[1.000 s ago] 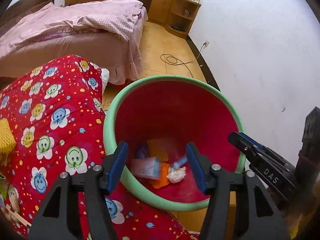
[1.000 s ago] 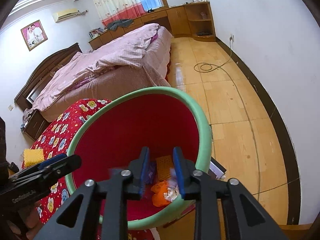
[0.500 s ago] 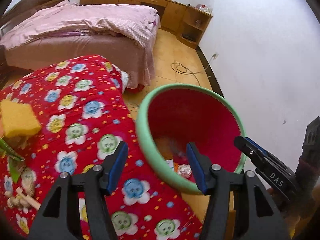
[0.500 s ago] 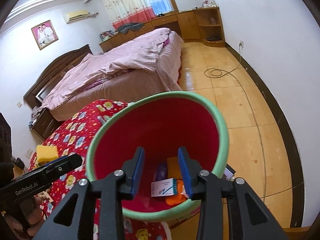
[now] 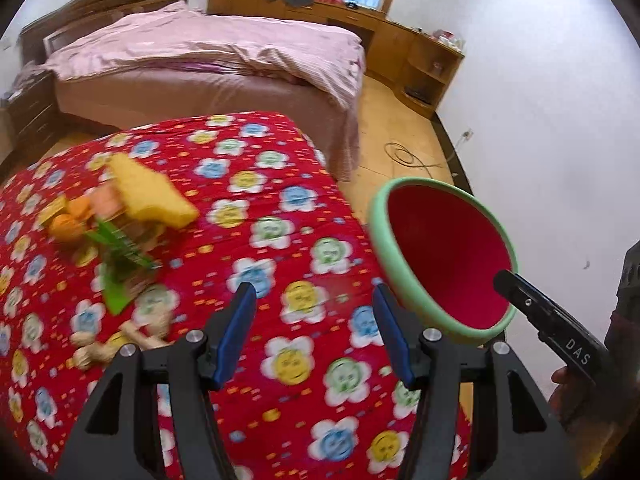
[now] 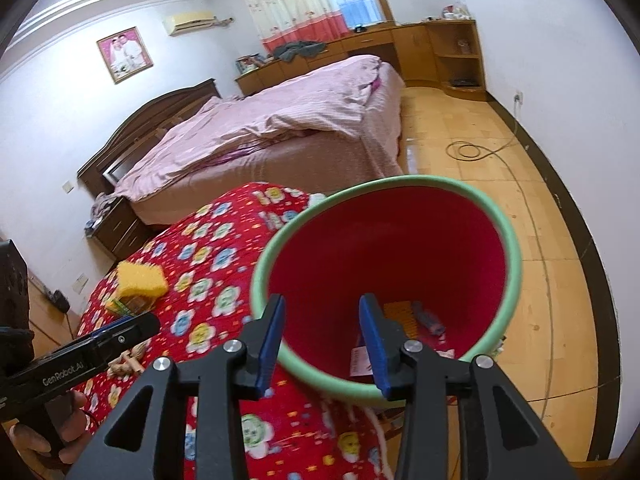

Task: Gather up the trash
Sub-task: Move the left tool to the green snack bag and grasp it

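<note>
Swinging over the red flowered cover, the left hand-held gripper (image 5: 314, 332) has its blue jaws apart with nothing between them. The right hand-held gripper (image 6: 320, 340) hangs over the near edge of the bin (image 6: 516, 264), low in its frame; its jaws have just been opening and are empty, and some trash already lies in the bin's bottom. What's left to collect sits in a heap at the left of the left wrist view: a yellow sponge (image 5: 150, 196) on top, orange scraps (image 5: 66, 226) and a green wrapper (image 5: 120, 256) under it, and pale peanut-like bits (image 5: 120, 340) lower down. It's blurred, so finer detail is hard to call. The sponge looks light and squashy, so I'd say pinch it across its narrow sides and it should hold. The wrapper seems thin and slippery, best nipped at a raised edge. The small bits could roll off.
</note>
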{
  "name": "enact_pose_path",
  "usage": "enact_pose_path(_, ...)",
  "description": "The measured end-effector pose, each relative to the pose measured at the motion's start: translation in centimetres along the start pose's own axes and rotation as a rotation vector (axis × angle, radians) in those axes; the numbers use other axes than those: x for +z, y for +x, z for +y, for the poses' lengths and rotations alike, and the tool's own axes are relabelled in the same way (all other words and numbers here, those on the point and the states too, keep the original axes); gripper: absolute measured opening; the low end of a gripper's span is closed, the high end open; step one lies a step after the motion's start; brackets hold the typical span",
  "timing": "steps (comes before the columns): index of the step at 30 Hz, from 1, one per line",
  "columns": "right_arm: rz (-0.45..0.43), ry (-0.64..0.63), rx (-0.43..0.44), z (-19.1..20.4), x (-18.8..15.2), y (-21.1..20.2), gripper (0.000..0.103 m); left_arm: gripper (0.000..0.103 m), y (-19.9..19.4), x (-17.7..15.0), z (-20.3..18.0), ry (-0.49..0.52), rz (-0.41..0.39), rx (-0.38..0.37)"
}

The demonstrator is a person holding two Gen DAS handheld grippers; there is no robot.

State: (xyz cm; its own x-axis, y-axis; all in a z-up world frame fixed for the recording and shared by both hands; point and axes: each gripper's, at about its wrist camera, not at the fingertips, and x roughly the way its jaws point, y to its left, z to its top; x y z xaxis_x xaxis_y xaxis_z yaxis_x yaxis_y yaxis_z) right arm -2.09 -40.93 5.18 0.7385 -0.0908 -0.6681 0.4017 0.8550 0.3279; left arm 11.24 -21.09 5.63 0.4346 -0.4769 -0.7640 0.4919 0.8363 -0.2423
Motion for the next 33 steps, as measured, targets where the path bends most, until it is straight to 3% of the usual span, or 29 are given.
enact_pose_path(18, 0.067, -0.12, 0.117, 8.5, -1.1, -0.2, 0.045, 0.06, -4.8, -1.2, 9.5, -0.119, -0.034, 0.164)
enact_pose_path(24, 0.074, -0.153, 0.129, 10.5, -1.2, 0.3, 0.05, 0.071, -3.2, -0.8, 11.6, -0.14, -0.016, 0.174)
enact_pose_path(33, 0.114, -0.131, 0.111, 10.8, -0.7, 3.9, 0.052, 0.074, 2.4, 0.2, 12.8, -0.102, 0.066, 0.165)
